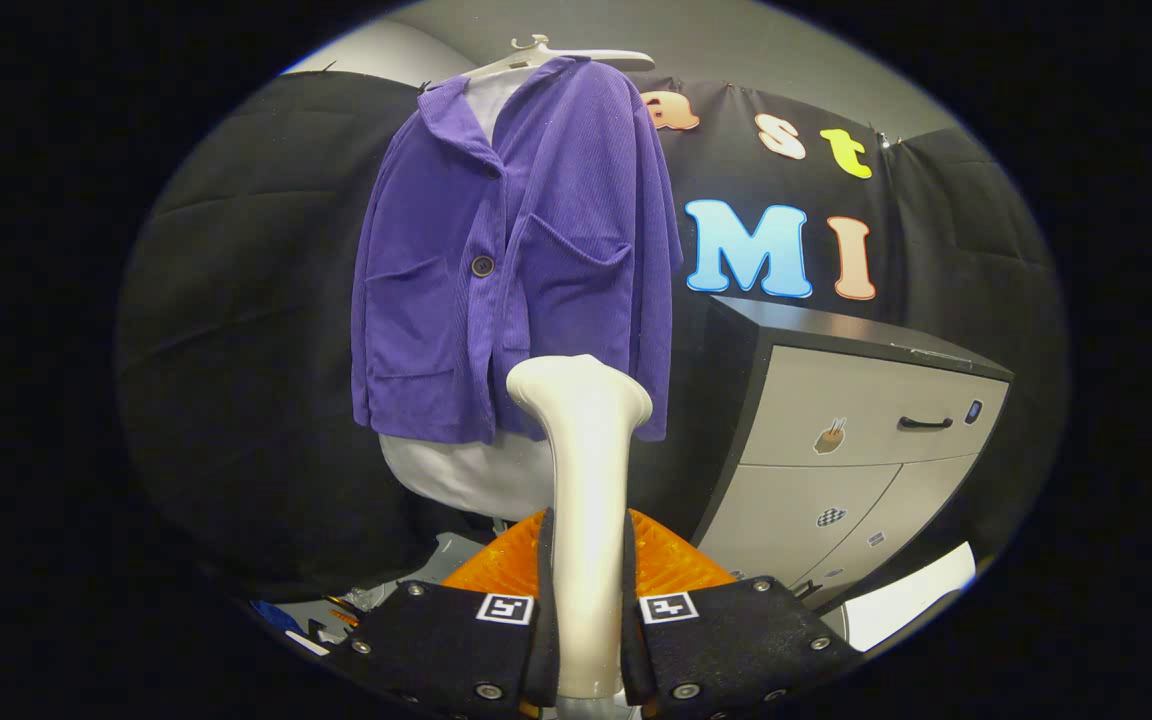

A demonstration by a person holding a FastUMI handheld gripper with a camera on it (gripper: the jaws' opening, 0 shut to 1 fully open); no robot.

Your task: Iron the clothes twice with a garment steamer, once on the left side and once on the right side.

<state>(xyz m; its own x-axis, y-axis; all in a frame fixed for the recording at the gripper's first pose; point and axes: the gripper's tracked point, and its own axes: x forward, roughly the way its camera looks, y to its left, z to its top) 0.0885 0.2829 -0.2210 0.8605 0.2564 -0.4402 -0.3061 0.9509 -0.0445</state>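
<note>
Holding the steamer (584, 470) by its neck, gripper (586, 600) fingers closed on both sides, head up just short of the purple jacket (516, 270) on its hanger (556, 55). I judge the cloth soft and swingy; light passes only. Cabinet (866, 430) stands close right; white form (466, 475) below the hem.

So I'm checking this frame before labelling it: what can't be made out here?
Gripper view:
- Steamer: held between the tongs; its nozzle face points away.
- Purple jacket: lower hem partly hidden by the steamer head.
- Cabinet: stickers too small to read.
- Clutter by the tongs: cut off, unclear.
</note>
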